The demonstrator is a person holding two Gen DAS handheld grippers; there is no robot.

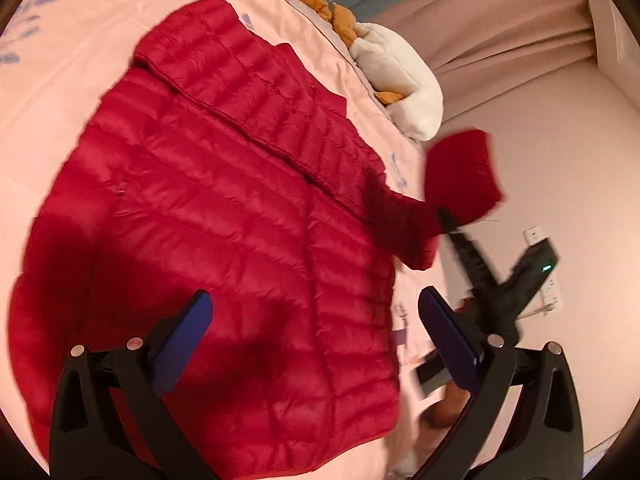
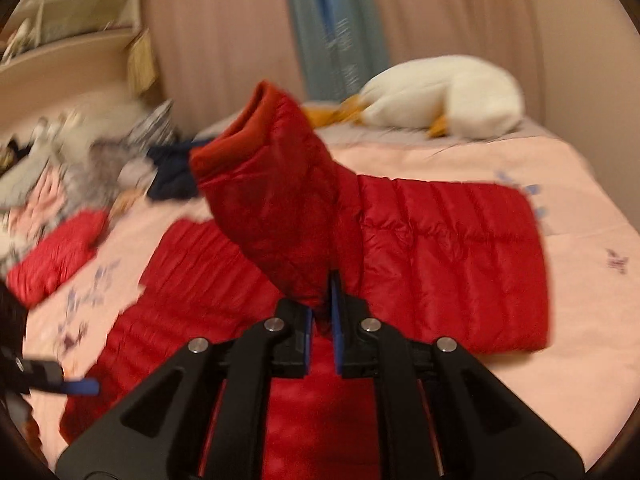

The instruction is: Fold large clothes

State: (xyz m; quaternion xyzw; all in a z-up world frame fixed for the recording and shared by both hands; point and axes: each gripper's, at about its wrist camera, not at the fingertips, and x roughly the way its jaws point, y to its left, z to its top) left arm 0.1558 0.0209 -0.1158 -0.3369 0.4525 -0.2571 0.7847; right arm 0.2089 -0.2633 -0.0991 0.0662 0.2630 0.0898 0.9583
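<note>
A red quilted puffer jacket (image 1: 224,208) lies spread flat on a pink bed cover (image 1: 72,64). My left gripper (image 1: 316,340) hovers open above the jacket's lower part, nothing between its blue pads. My right gripper (image 2: 322,320) is shut on one red sleeve (image 2: 280,192), which rises from the jaws with its cuff open at the top. In the left wrist view that sleeve (image 1: 464,176) is lifted off the bed's right edge, pinched by the blurred right gripper (image 1: 444,216). The jacket body (image 2: 448,256) stays flat below the sleeve.
A white plush duck with orange feet (image 2: 444,96) lies at the bed's far edge by pink curtains. A pile of mixed clothes (image 2: 72,160) and another red garment (image 2: 52,256) sit at the left. The bed edge and a wall socket (image 1: 534,236) are on the right.
</note>
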